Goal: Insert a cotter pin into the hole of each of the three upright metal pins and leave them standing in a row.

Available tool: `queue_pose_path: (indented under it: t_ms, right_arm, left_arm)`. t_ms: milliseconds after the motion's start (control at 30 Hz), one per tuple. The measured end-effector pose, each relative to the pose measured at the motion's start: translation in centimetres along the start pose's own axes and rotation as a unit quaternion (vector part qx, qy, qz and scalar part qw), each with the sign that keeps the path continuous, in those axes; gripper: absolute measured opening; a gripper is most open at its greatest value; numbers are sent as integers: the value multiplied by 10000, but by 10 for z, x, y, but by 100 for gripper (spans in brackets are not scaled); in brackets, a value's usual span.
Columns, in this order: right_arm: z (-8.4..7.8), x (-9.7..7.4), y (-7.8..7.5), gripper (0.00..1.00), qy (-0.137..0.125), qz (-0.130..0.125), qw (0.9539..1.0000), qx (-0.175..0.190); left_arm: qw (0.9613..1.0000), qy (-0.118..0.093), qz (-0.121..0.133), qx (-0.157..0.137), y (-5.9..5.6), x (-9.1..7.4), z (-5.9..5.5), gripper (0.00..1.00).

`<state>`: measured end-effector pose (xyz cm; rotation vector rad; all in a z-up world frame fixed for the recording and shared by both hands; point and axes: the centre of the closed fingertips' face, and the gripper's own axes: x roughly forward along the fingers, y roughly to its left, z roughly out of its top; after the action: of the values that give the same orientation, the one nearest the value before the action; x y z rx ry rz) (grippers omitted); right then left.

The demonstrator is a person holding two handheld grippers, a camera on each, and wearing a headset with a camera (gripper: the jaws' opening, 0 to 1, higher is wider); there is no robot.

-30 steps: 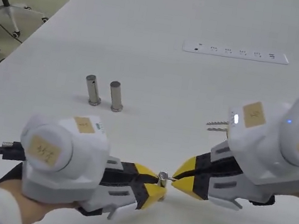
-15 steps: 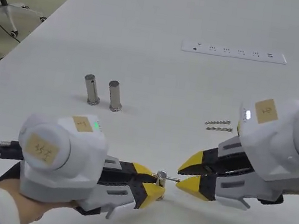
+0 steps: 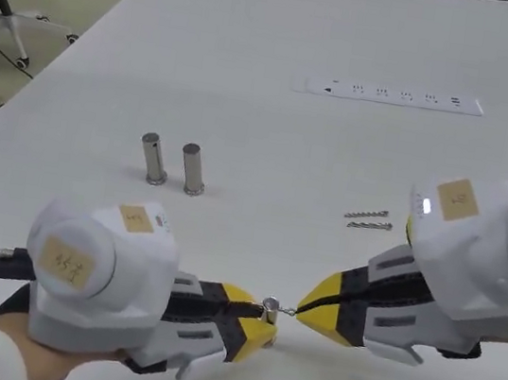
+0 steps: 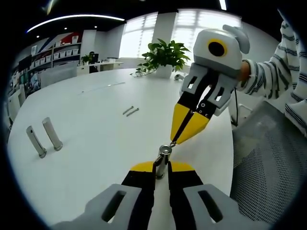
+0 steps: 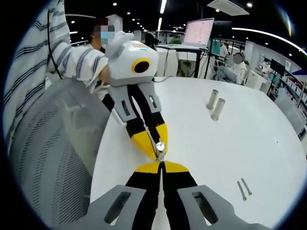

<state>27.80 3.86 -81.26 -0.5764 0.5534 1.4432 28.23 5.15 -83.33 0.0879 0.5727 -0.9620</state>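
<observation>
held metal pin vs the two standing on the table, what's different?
The held metal pin is clamped in the left gripper; the two standing pins stand free on the table. The held metal pin has a cotter pin at its top, gripped by the right gripper; the two standing pins carry none. Shared: grey metal cylinders, all upright.

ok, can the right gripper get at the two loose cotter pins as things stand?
Probably yes. The loose cotter pins lie flat on bare table beyond the right gripper, nothing between. But its jaws are shut on a cotter pin at the metal pin the left gripper holds; release first.
</observation>
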Motion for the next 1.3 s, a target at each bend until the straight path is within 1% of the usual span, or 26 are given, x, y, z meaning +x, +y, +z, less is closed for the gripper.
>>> queue_pose_path:
  t_ms: [633, 800, 867, 933, 1067, 1200, 1300]
  right_arm:
    - [6, 7, 0, 3, -89, 4, 9999, 61]
    - [5, 6, 0, 5, -61, -21, 9999, 84]
    - [5, 5, -1, 8, -85, -31, 9999, 134]
    - [5, 4, -1, 11, -114, -34, 9997, 205]
    - [9, 5, -1, 12, -221, -17, 9992, 330]
    - [12, 8, 1, 15, -265, 7, 9990, 353]
    - [14, 12, 3, 16, -281, 39, 9989, 379]
  left_arm:
    - [10000, 1, 13, -91, 2, -4, -2, 8]
    - [10000, 24, 3, -91, 2, -5, -2, 8]
    - [9999, 31, 8, -100, 2, -6, -3, 9]
    - [9999, 48, 27, -108, 3, -7, -4, 10]
    - [9999, 79, 68, -127, 7, -10, -5, 12]
    - [9997, 173, 137, -123, 12, -16, -9, 18]
    - [9995, 236, 133, -134, 14, -20, -13, 19]
